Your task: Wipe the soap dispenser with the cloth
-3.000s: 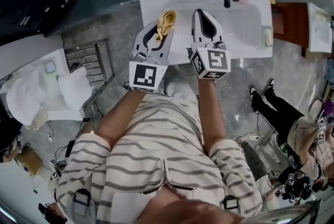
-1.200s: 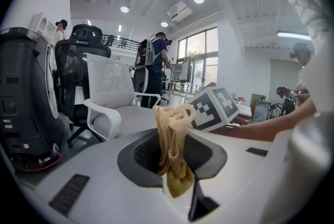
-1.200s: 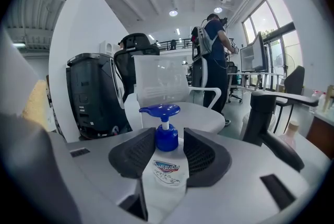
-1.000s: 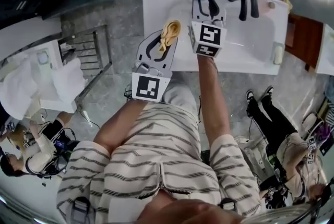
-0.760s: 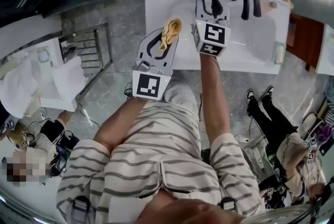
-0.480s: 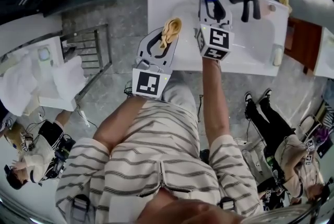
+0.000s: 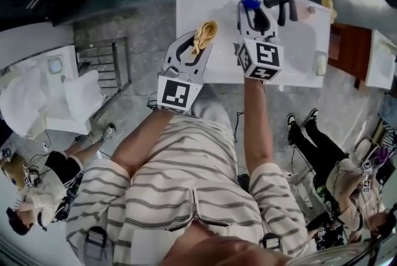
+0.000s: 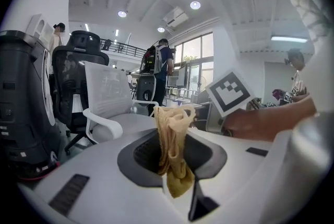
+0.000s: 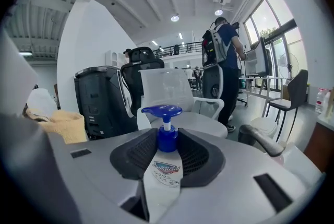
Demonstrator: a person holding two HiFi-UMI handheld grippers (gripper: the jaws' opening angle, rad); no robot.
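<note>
The left gripper (image 7: 200,41) is out over the near left part of the white counter (image 7: 192,1). Its jaws are pinched together on the tan cloth (image 8: 173,150), which stands in a bunched fold between them, ruffling out past the tips, with a loose end hanging back towards the camera. Just to the right, and a little farther in over the basin, the right gripper (image 7: 252,12) has its jaws partly apart and clamped on the soap dispenser (image 9: 163,165). The white labelled body lies between the jaws, and the blue pump head (image 9: 163,112) rises clear of their tips. Cloth and dispenser are near each other, side by side, but apart. Right of the dispenser stands the black faucet (image 7: 282,1), close to the pump head but not touching it.
</note>
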